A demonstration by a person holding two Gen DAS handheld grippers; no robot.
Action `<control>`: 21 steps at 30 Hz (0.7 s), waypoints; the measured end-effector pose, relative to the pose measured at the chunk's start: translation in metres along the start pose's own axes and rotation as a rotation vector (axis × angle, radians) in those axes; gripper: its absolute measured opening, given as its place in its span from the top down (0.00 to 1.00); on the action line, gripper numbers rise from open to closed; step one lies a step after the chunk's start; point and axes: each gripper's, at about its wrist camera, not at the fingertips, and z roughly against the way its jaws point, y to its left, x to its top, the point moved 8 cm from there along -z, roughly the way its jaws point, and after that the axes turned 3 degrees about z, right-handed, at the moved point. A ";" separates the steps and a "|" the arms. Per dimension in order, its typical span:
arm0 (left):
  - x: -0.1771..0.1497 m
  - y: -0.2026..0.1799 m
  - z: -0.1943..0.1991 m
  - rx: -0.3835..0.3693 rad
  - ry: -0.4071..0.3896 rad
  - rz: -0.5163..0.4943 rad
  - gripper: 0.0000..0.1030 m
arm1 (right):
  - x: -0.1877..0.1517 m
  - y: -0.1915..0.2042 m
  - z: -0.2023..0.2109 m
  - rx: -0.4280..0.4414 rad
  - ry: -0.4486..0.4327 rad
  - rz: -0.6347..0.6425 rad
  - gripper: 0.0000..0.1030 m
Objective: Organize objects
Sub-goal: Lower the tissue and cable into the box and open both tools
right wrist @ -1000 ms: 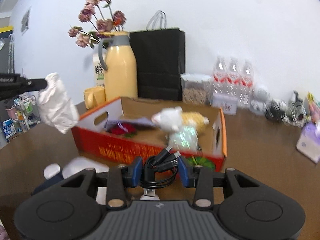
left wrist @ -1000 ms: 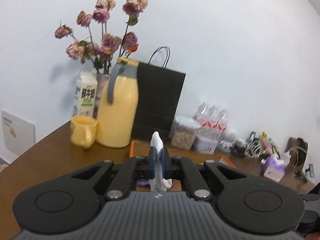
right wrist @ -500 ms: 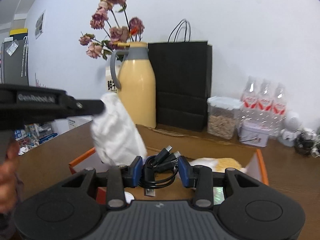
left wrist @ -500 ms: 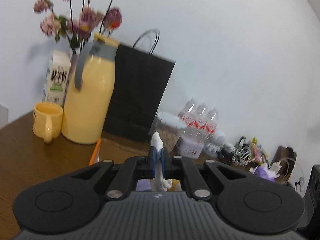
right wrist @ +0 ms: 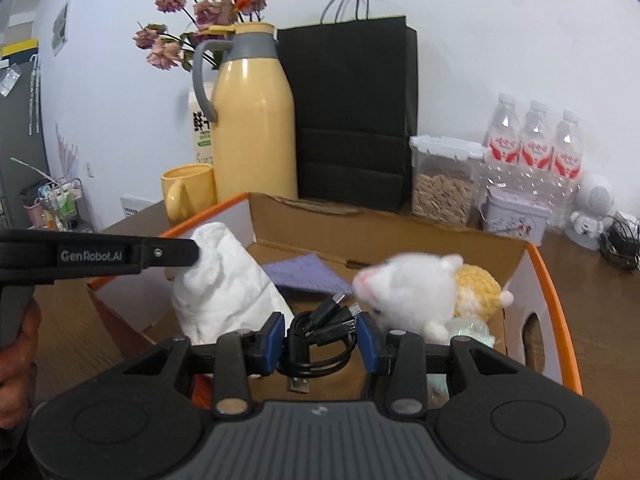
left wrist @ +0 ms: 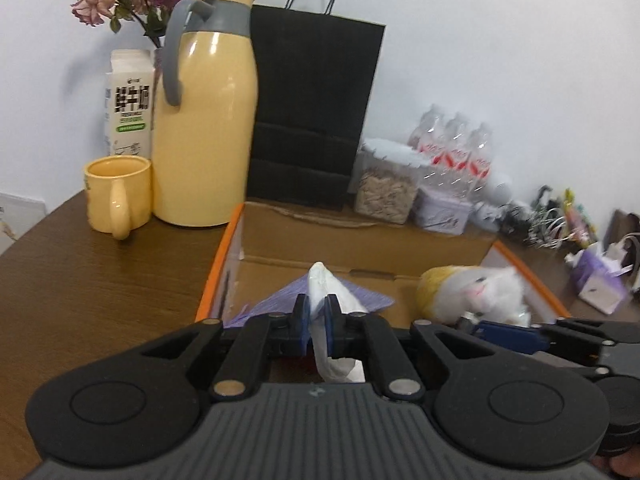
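The left gripper's (left wrist: 316, 318) fingers are parting around a crumpled white tissue (right wrist: 224, 284) that hangs between them over the near-left corner of the cardboard box (right wrist: 384, 220). Best to let it drop there, clear of the purple cloth (right wrist: 304, 274). The right gripper's (right wrist: 322, 342) fingers are clamped on a coiled black cable (right wrist: 320, 338), above the box's near edge beside the plush toy (right wrist: 424, 296); lower it before letting go. Both grippers tip downward into the box.
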 end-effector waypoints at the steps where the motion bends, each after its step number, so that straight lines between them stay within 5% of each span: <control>1: -0.001 0.001 0.000 0.012 0.002 -0.002 0.82 | -0.002 -0.001 0.000 -0.001 0.008 -0.004 0.62; 5: 0.002 0.001 0.008 0.043 -0.042 -0.018 0.49 | -0.003 -0.001 0.006 0.007 -0.003 -0.007 0.58; 7: 0.004 0.001 0.014 0.053 -0.067 -0.031 0.32 | -0.002 -0.001 0.011 0.003 -0.016 -0.003 0.34; 9: 0.006 -0.001 0.018 0.067 -0.091 -0.044 0.07 | -0.003 -0.001 0.014 -0.008 -0.023 -0.001 0.24; 13: 0.008 -0.004 0.024 0.088 -0.125 -0.069 0.00 | -0.002 -0.002 0.016 -0.019 -0.027 -0.004 0.07; 21: 0.011 -0.004 0.032 0.095 -0.140 -0.066 0.00 | 0.001 -0.002 0.023 -0.024 -0.039 -0.002 0.00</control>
